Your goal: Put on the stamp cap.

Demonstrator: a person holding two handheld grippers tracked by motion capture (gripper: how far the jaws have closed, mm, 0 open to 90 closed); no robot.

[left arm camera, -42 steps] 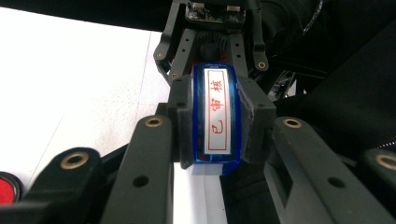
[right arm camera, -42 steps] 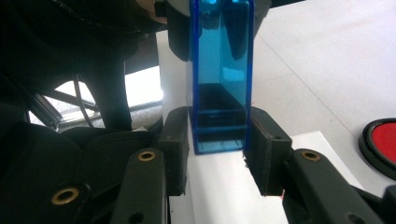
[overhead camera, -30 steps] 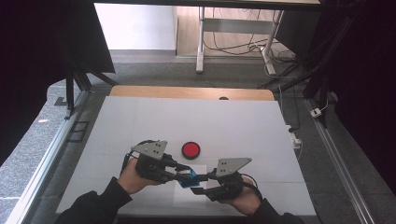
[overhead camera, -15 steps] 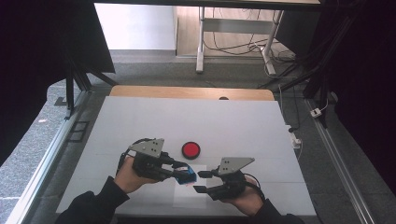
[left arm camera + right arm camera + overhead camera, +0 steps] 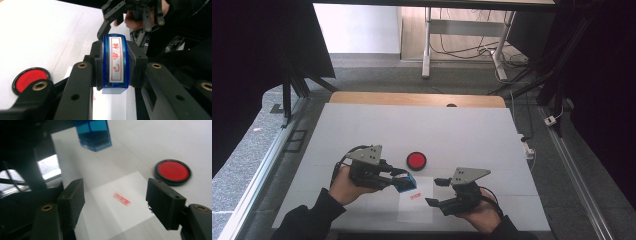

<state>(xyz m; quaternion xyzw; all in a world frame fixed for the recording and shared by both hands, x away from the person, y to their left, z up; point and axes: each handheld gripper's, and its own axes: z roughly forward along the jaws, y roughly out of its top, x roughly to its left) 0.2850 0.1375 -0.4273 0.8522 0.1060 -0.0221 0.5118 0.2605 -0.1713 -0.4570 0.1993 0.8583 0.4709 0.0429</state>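
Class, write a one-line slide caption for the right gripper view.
Open right gripper above a paper sheet with a red stamp mark, blue stamp lifted, red ink pad nearby.

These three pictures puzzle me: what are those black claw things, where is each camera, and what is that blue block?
No robot here: a person holds a hand-operated gripper in each hand. The high view looks down on the white table from above. The other two cameras ride on the grippers and look along their black jaws. The left gripper is shut on a blue stamp with red characters on its label. The right gripper is open with nothing between its jaws; they have just been opening. Below them lies a sheet of paper bearing a red imprint. The round red ink pad sits just beyond it.
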